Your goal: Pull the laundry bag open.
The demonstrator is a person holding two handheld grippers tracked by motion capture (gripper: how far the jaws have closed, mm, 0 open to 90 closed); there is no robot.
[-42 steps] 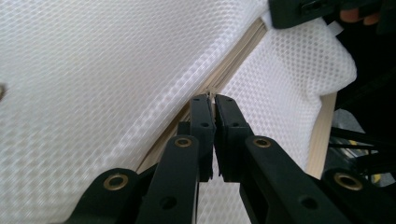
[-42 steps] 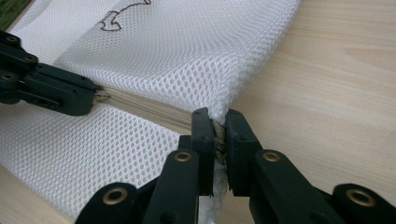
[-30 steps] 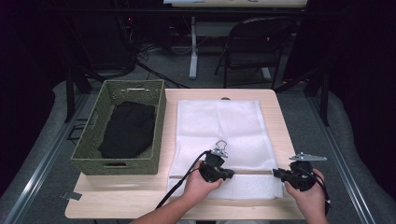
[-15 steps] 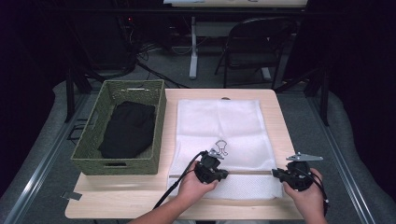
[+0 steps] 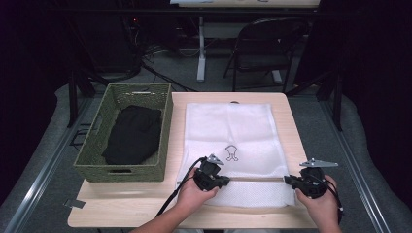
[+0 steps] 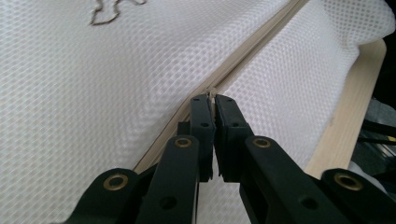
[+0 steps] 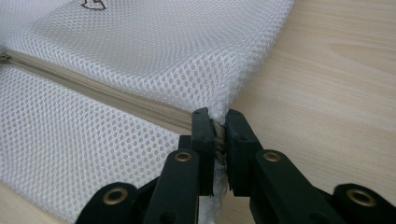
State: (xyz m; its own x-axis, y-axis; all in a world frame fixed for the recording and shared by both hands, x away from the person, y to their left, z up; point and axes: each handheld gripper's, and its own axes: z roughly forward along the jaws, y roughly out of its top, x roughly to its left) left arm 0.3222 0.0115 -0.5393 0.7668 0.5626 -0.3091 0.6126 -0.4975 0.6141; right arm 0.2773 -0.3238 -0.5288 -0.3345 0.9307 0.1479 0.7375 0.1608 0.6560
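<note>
Left gripper (image 6: pixel 214 100) pinches the zipper pull (image 6: pixel 211 92); right gripper (image 7: pixel 215 116) clamps the mesh bag (image 7: pixel 140 56) (pull hidden from above).

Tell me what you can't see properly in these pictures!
- Zipper pull: in the left gripper view, the left tool is shut over the zipper, hiding the pull.
- Bag edge: in the right gripper view, the right tool covers the pinched part of the mesh bag.
- Little drawing on the bag: too small in the high view.
- Dark clothing in the basket: folded, kind unclear.
</note>
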